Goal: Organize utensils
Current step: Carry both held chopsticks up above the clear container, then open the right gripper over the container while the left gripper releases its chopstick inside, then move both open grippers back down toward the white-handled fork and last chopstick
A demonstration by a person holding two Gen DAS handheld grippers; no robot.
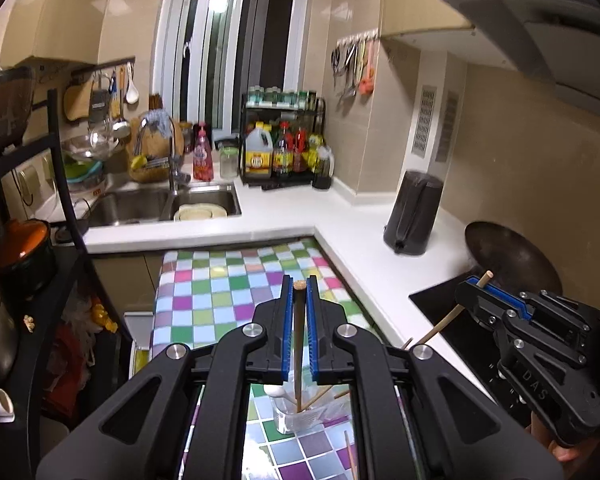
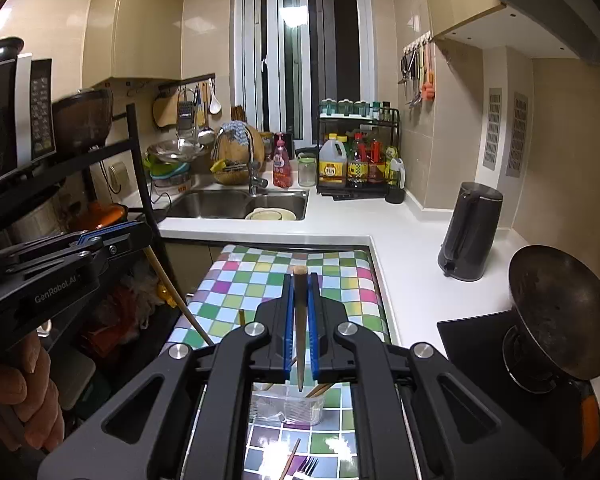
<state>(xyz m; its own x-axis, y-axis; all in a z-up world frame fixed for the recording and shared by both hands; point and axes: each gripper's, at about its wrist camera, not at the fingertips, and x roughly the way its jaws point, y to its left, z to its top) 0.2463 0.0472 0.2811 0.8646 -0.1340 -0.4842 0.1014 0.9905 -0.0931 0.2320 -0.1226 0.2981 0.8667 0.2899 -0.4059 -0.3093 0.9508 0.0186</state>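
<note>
Chopsticks in both grippers, one each. My left gripper (image 1: 299, 286) has its blue-padded fingers (image 1: 287, 320) closed on a dark wooden chopstick (image 1: 298, 344), held roughly upright, its blunt top poking out between the fingertips and its lower end reaching down into a clear glass jar (image 1: 290, 416). That jar stands on the checkered cloth (image 1: 220, 288) covering the bench, directly below the left gripper; I can see a white spoon (image 1: 274, 391) and a few other light sticks leaning inside it. My right gripper (image 2: 300, 278) is likewise clamped on a chopstick (image 2: 299, 332), tapered end pointing down and hanging just above a clear plastic container (image 2: 288, 404) on the same cloth, tip not touching it as far as I can tell. In the left wrist view the right gripper (image 1: 474, 286) shows at the right edge, its stick slanting down to the left. In the right wrist view the left gripper (image 2: 116, 240) shows at the left edge, a hand (image 2: 24, 396) wrapped around its handle. Loose on the cloth near the bottom of the right view: one more chopstick (image 2: 290, 460) and a fork (image 2: 308, 466), only partly visible. Behind: sink (image 2: 236, 202), dark kettle (image 2: 470, 230), wok (image 2: 560, 308) on the cooktop.
</note>
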